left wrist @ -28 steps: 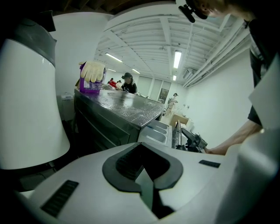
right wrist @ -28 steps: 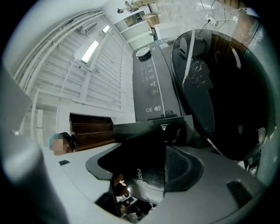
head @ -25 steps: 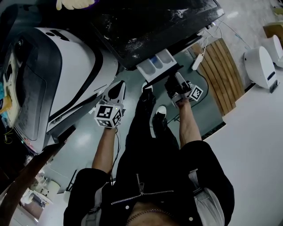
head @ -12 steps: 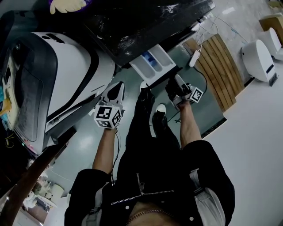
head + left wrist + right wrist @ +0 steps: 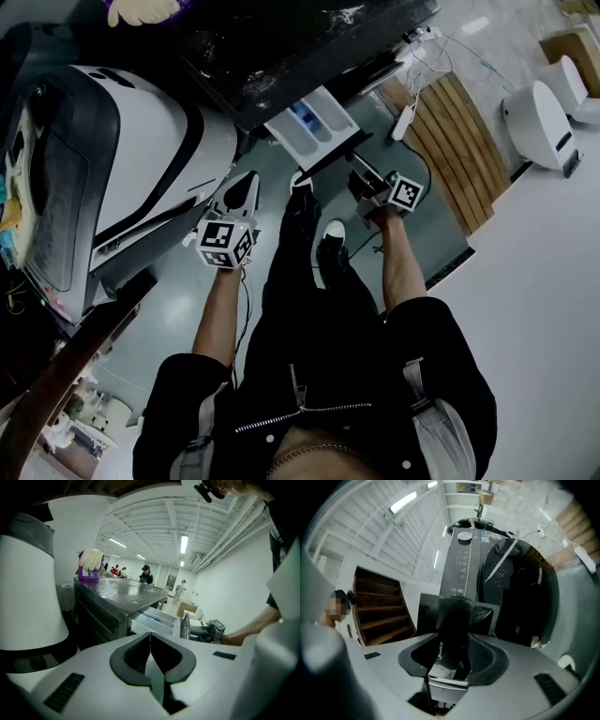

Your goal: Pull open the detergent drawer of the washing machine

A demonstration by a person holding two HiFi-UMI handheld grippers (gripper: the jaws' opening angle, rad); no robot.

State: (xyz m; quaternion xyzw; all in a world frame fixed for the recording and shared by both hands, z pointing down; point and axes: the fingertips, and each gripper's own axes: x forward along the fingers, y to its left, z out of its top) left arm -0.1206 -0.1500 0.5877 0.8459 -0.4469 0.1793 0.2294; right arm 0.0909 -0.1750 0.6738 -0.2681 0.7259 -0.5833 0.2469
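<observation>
The dark-topped washing machine (image 5: pixel 281 47) stands at the top of the head view. Its white detergent drawer (image 5: pixel 309 127), with a blue compartment, sticks out towards me. My right gripper (image 5: pixel 359 173) holds level at the drawer's dark front panel (image 5: pixel 450 616). The panel fills the gap between the jaws, which are closing on it. My left gripper (image 5: pixel 246 178) hangs to the left of the drawer, shut and empty, its tips meeting (image 5: pixel 150 637). From the left gripper view the drawer (image 5: pixel 157 620) shows pulled out, with the right gripper (image 5: pixel 206 631) at its front.
A large white rounded appliance (image 5: pixel 141 141) stands close on the left. A purple bottle with a glove (image 5: pixel 90 566) sits on the machine's top. A slatted wooden platform (image 5: pixel 464 150), a power strip (image 5: pixel 405 122) and a white device (image 5: pixel 539 122) lie right. My shoes (image 5: pixel 333 234) are below the drawer.
The drawer stands a little further out of the machine. My right gripper has come back with its front panel and rolled, its jaws narrower. The left gripper has drifted slightly.
</observation>
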